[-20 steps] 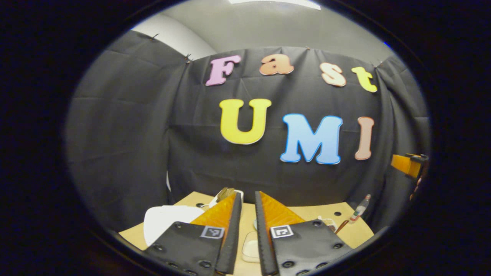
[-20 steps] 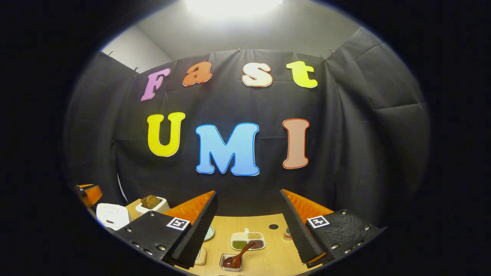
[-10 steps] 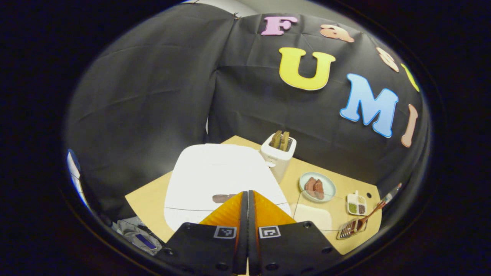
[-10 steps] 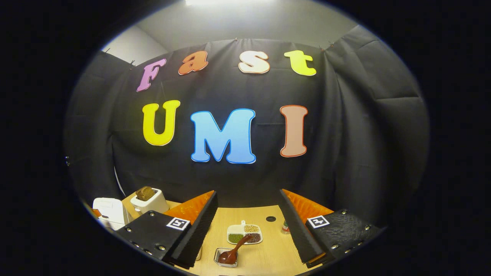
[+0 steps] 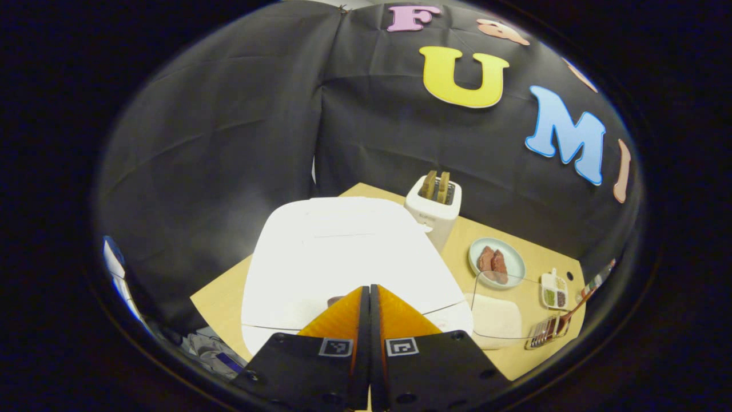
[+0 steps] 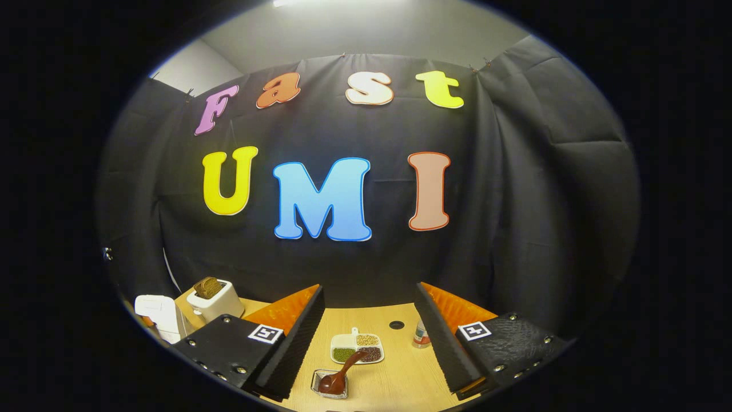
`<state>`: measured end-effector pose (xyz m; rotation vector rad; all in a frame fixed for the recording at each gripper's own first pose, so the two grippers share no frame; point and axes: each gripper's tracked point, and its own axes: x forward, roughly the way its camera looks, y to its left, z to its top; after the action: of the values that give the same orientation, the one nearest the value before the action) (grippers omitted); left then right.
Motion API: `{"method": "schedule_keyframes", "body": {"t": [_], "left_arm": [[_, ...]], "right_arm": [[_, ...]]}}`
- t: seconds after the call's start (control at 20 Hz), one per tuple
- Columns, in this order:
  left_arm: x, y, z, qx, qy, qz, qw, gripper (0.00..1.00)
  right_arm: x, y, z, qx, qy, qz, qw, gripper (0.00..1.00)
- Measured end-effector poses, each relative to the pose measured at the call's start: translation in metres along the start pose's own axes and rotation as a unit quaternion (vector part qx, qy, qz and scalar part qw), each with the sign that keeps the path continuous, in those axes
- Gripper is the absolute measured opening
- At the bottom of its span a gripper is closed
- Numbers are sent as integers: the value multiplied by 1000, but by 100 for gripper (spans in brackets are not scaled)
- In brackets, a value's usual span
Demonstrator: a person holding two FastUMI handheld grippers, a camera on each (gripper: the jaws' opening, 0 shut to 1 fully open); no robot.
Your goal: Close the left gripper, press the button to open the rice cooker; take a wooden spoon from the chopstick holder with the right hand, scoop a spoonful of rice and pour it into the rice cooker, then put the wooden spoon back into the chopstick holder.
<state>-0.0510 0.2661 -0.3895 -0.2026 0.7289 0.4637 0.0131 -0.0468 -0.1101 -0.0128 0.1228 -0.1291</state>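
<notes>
since half a second ago the left gripper (image 5: 369, 289) has neared the white, rounded-square rice cooker (image 5: 343, 252) at frame centre, jaws pressed together, holding nothing. pressing step in hand; next, push its small dark button (image 5: 333, 300). right gripper (image 6: 366, 297) gapes empty.

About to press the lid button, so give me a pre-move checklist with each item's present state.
1. Left gripper fingers together: ok.
2. Tips aimed over the dark button at the rice cooker front: ok.
3. Tips touching the button: cannot tell.
4. Cooker lid down: ok.
5. Right gripper open and empty: ok.
6. Wooden spoon standing in its holder, free to take: ok.
</notes>
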Motion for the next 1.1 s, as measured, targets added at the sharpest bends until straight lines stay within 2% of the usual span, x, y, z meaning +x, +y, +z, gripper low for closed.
{"method": "schedule_keyframes", "body": {"t": [0.05, 0.1, 0.25, 0.3, 0.4, 0.45, 0.5, 0.6, 0.65, 0.75, 0.85, 0.9, 1.0, 1.1], "left_arm": [[3, 0, 5, 1, -8, 0, 1000, 7], [1, 0, 4, 0, -9, 2, 1000, 12], [-2, 0, 1, 10, -1, 5, 1000, 7], [-5, 0, 8, 8, -9, 7, 1000, 12], [-18, -3, 45, 8, -70, 13, 997, 7], [-31, -9, 67, 11, -108, 5, 994, 14], [-47, -12, 90, 16, -145, 2, 989, 27], [-75, -19, 125, 25, -189, -9, 982, 62], [-88, -22, 138, 23, -203, -13, 979, 85], [-105, -30, 159, 12, -228, -26, 973, 92], [-122, -39, 175, -1, -244, -40, 969, 91], [-128, -41, 177, -1, -250, -42, 967, 90], [-140, -46, 184, 10, -265, -46, 963, 90], [-157, -63, 190, 21, -283, -67, 957, 90]], "right_arm": [[1, -3, -1, 0, 2, -3, 1000, 96], [2, -5, -2, 2, 4, -6, 1000, 96], [6, -10, -4, 11, 6, -11, 1000, 96], [6, -10, -5, 14, 7, -11, 1000, 96], [8, -10, -2, 13, 2, -10, 1000, 96], [9, -9, -2, 11, 0, -7, 1000, 96], [11, -8, -3, 9, 0, -4, 1000, 96], [15, -5, -6, 11, 2, 2, 1000, 96], [18, -5, -8, 13, 2, 6, 1000, 96], [24, 2, -15, 11, 1, 22, 1000, 96], [32, 10, -26, 5, 4, 51, 999, 96], [36, 12, -32, 3, 6, 64, 998, 92], [46, 13, -50, 5, 18, 79, 997, 92], [55, 15, -75, 10, 38, 90, 995, 96]]}}
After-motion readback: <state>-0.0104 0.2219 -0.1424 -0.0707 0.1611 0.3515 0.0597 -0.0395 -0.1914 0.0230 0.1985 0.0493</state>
